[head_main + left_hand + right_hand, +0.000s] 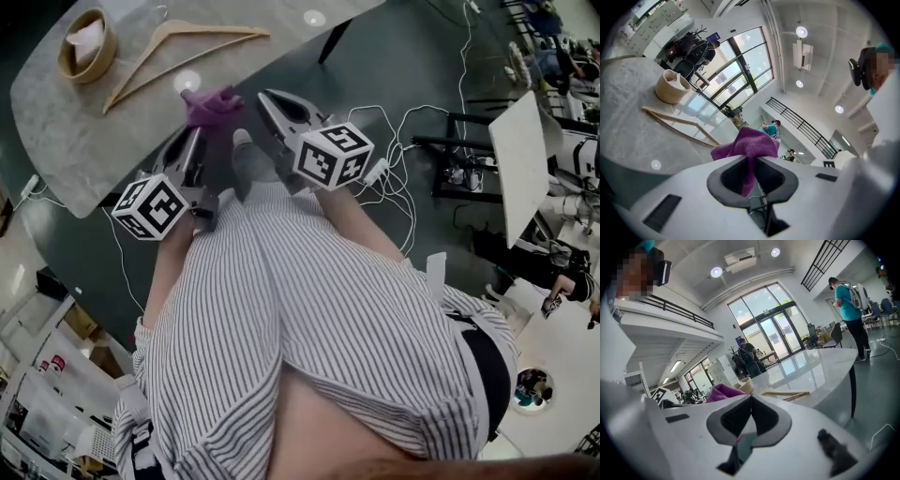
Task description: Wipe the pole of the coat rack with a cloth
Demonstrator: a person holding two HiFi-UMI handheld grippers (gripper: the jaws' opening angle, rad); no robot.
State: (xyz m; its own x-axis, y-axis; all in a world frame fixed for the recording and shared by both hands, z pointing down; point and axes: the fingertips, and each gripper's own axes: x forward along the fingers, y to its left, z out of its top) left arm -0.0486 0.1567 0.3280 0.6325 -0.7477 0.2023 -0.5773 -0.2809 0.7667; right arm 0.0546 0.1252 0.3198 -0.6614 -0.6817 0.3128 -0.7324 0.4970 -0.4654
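Cloth point(750, 143), purple, pinched in the closed left gripper point(752, 158), right gripper point(750, 398) closed and empty; a firm pinch with a bunched wad protruding should suit wiping the unseen pole.

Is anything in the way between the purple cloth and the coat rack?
Yes. The left gripper holds the purple cloth, and what looks like the coat rack stands far off behind the grey table. That table, with a wooden hanger and a basket on it, lies between them.
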